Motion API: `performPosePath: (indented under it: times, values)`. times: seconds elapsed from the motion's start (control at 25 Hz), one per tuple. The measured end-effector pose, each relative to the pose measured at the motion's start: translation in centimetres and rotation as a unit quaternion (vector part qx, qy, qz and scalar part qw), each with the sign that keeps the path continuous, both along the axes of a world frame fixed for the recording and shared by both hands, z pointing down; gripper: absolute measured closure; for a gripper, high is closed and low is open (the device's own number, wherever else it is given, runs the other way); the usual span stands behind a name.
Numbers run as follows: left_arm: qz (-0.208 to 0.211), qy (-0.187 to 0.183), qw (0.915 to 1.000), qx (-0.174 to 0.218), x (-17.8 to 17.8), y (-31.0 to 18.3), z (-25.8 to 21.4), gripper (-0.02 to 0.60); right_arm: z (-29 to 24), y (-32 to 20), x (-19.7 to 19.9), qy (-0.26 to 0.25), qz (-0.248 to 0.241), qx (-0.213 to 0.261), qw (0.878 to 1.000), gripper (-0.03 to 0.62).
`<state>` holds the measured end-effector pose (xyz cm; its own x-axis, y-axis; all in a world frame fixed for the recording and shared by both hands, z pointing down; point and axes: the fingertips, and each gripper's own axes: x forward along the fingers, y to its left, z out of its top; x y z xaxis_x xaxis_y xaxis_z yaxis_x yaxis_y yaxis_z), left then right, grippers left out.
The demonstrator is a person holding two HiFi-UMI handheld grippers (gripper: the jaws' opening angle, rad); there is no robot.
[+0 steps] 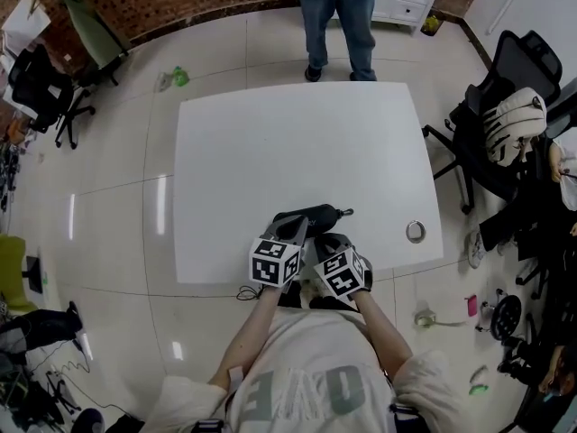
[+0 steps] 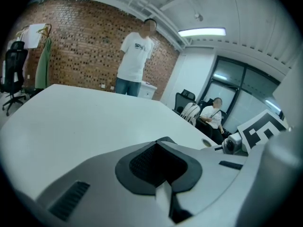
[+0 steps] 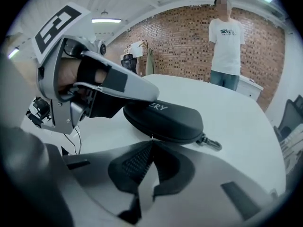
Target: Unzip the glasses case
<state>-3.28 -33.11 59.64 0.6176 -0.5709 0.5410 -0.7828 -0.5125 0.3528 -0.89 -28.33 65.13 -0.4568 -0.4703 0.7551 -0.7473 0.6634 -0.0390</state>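
1. The glasses case (image 1: 311,216) is lying at lower centre of the table (image 1: 270,142), still looking zipped.
2. My left gripper (image 2: 162,141), jaws together, is steadying it, I judge.
3. My right gripper (image 3: 151,144) is pinching the zip tab (image 3: 151,137); next comes a pull along the seam.

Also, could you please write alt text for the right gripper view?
The right gripper, jaws shut, pinches the small metal zipper pull of a black oval glasses case on a white table; the left gripper reaches over its left end.

Bright, even light falls from ceiling strip lamps (image 2: 202,32), glare streaks the floor (image 1: 160,204), and fisheye edges bend and darken.
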Motion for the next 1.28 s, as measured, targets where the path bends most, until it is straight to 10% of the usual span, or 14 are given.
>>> performPosePath:
  times: [0.6,0.92,1.28]
  values:
    - [-0.018,0.014,0.9997,-0.003,-1.0,-0.8,-0.6,0.578,0.0,-4.1,4.9,0.017,0.085,0.006,0.996,0.592]
    - [0.003,0.000,1.0000,0.001,0.4,0.7,-0.9,0.578,-0.5,3.7,-2.7,-0.039,-0.047,-0.028,0.998,0.592]
    - [0.017,-0.042,0.9990,0.005,0.7,1.5,0.5,0.578,-0.6,3.1,-0.5,-0.007,-0.054,-0.015,0.998,0.592]
